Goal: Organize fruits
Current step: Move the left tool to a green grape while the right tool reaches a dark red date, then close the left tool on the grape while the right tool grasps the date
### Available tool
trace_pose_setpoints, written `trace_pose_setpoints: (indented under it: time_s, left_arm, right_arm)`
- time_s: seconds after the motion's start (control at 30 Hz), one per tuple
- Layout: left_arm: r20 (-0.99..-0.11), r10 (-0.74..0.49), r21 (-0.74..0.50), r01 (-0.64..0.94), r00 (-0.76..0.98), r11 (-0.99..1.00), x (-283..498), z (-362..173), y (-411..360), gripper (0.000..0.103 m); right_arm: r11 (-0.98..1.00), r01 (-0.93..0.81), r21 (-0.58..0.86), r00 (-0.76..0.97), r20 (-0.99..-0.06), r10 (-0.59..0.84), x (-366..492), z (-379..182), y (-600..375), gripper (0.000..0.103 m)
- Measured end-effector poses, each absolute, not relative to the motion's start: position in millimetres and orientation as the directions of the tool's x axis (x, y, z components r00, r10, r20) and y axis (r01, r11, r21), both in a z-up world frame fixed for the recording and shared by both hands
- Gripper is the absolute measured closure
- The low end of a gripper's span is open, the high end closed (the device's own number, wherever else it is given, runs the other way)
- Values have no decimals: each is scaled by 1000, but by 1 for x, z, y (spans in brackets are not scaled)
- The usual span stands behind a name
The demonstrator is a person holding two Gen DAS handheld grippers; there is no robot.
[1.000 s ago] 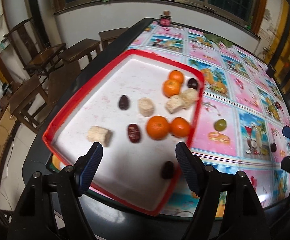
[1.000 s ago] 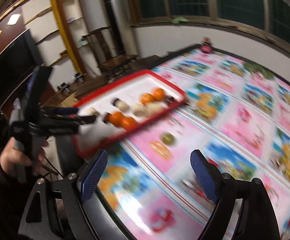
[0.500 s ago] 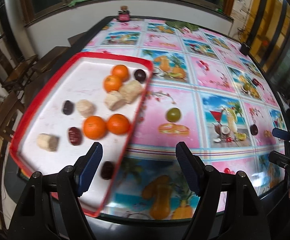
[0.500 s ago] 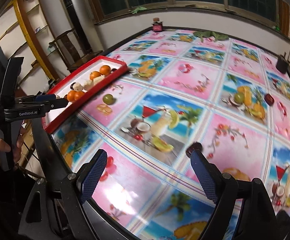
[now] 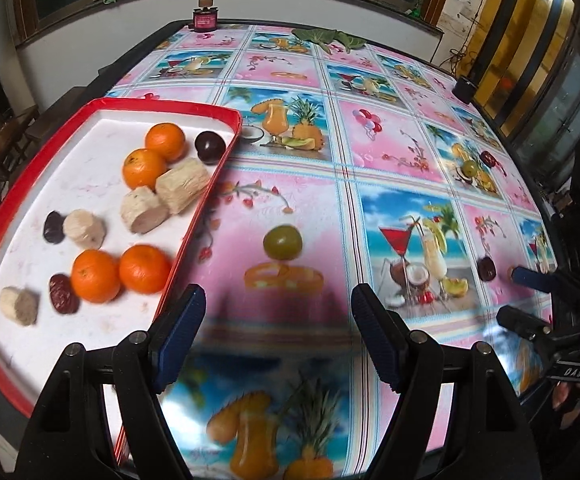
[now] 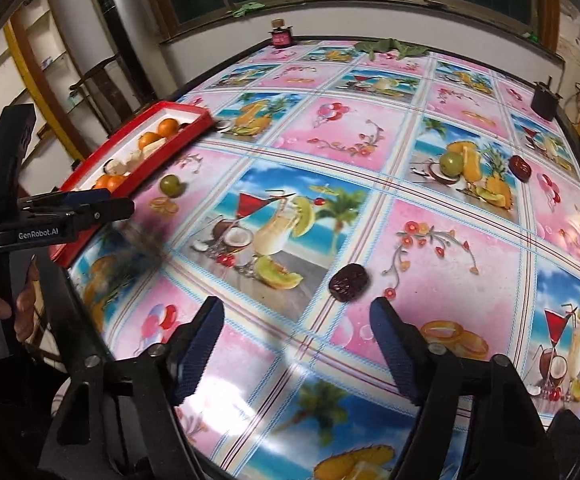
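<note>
Partly sorted, the fruit is seen gathered in the red tray (image 5: pixel 206 184) at the desk's (image 5: pixel 370 168) near left edge: four oranges (image 5: pixel 144 169), several pale cut chunks (image 5: pixel 182 186) and a few dark fruits (image 5: pixel 210 147) are already held there. Outside the tray, work is left: a green fruit (image 5: pixel 283 242) lies just right of the tray's rim, a dark date (image 6: pixel 349 282) rests well to the right of the tray on a pink square, and farther from the tray a second green fruit (image 6: pixel 451 163) and another date (image 6: pixel 520 168) are still scattered near the desk's right side. The left gripper (image 5: pixel 276 332) is held wide and empty, with the nearer green fruit lined up ahead of its fingers but not yet between them. The right gripper (image 6: pixel 296 354) is empty too; its jaws have just been closing somewhat but remain well apart, and the nearer date sits just beyond its right fingertip, untouched. Compared with a second earlier, the left view has been swung off the tray, which filled the frame then, toward the green fruit, while the right view has been carried away from the tray and lowered over the date. The tray's contents appear unchanged.
</note>
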State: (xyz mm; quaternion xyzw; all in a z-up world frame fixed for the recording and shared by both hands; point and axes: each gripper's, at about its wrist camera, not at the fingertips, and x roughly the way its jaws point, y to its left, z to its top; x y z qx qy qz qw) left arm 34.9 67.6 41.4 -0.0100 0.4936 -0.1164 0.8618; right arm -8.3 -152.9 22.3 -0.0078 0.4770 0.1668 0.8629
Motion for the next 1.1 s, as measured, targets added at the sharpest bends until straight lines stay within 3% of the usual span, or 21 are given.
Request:
trace_pose_setpoints:
  time_s: [0.3, 0.43, 0.5, 0.6, 0.67, 0.73, 0.8, 1.1]
  left_arm:
    - [-860, -184, -91, 213, 475, 973, 62, 28, 46, 42]
    - [-861, -183, -84, 223, 474, 971, 65, 24, 42, 43]
    - [-864, -182, -83, 223, 470, 971, 67, 22, 42, 50]
    - [-871, -178, -83, 219, 458, 972, 71, 17, 40, 53]
    - [-876, -169, -76, 216, 451, 973, 72, 14, 39, 65]
    - [-875, -164, -71, 215, 454, 974, 71, 13, 40, 67]
    - [-874, -160, -69, 209, 458, 975, 71, 13, 43, 79]
    - [-870, -194, -102, 220, 453, 970, 64, 16, 47, 80]
  right_arm:
    - [965, -222, 139, 478, -847, 233, 9, 5, -160, 41]
    - [972, -196, 129, 482, -850, 210, 15, -1, -162, 49]
    - [974, -187, 130, 491, -846, 207, 17, -1, -163, 52]
    - [978, -173, 117, 501, -844, 190, 21, -2, -162, 63]
    - [980, -174, 99, 505, -845, 175, 23, -2, -160, 70]
    - [981, -182, 70, 509, -847, 155, 23, -3, -158, 80]
    - [980, -187, 62, 511, -846, 151, 22, -3, -157, 80]
    - [980, -187, 71, 523, -837, 160, 19, 4, -155, 80]
